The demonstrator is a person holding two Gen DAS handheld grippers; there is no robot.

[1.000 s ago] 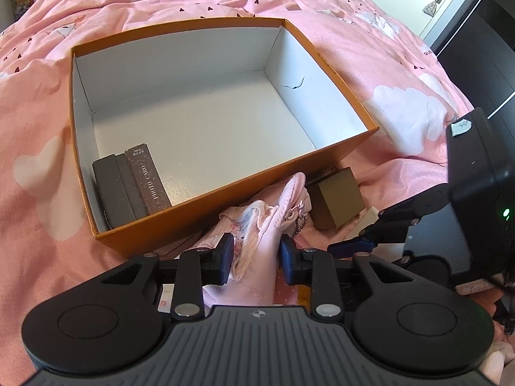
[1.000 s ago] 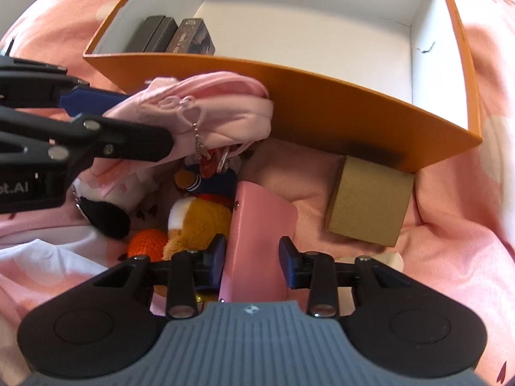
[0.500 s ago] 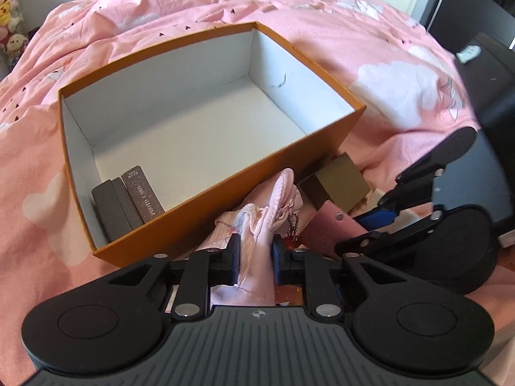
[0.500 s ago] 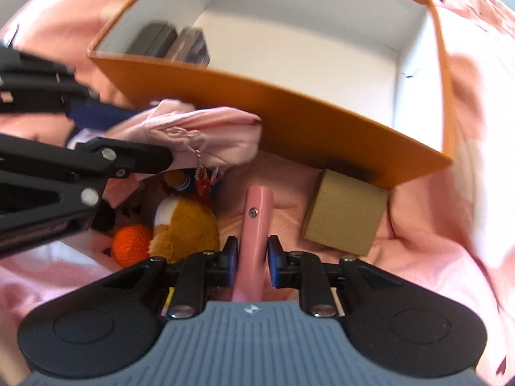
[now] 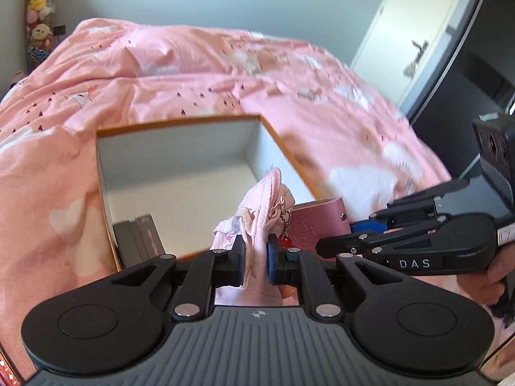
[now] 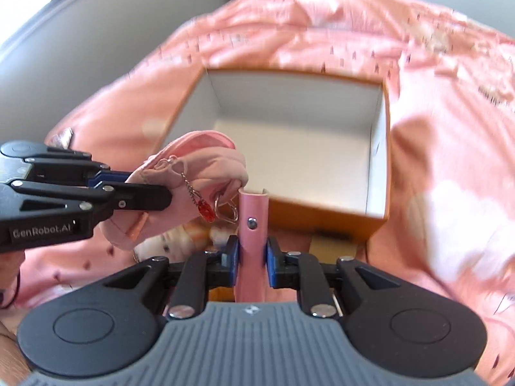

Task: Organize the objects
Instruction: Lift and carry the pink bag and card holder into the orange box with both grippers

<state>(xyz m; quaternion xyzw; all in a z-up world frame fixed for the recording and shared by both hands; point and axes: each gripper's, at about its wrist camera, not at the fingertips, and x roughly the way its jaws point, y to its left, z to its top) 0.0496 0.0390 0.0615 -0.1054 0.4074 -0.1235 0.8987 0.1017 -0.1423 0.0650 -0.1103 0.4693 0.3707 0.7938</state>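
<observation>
My left gripper (image 5: 255, 251) is shut on a soft pink fabric pouch (image 5: 264, 199) with a chain and red charm (image 5: 285, 241), held up above the bed. Seen from the right wrist, the same pouch (image 6: 199, 160) hangs from the left gripper (image 6: 145, 186). My right gripper (image 6: 252, 251) is shut on a slim pink leather wallet (image 6: 254, 222) with a snap stud, held on edge. The wallet (image 5: 318, 222) and the right gripper (image 5: 341, 234) sit just right of the pouch. Beyond both stands the open orange box (image 5: 180, 124) with a white inside.
Dark flat boxes (image 5: 138, 238) stand in the orange box's near left corner. Below my grippers lie a gold cube box (image 6: 331, 244) and blurred plush toys (image 6: 193, 234). The pink bedspread (image 5: 225, 74) runs all round; a dark cabinet (image 5: 466, 74) and a door stand at right.
Both grippers closed, the left on the pouch and the right on the wallet, then rose off the bed with them. The orange box now looks smaller and lower in both views.
</observation>
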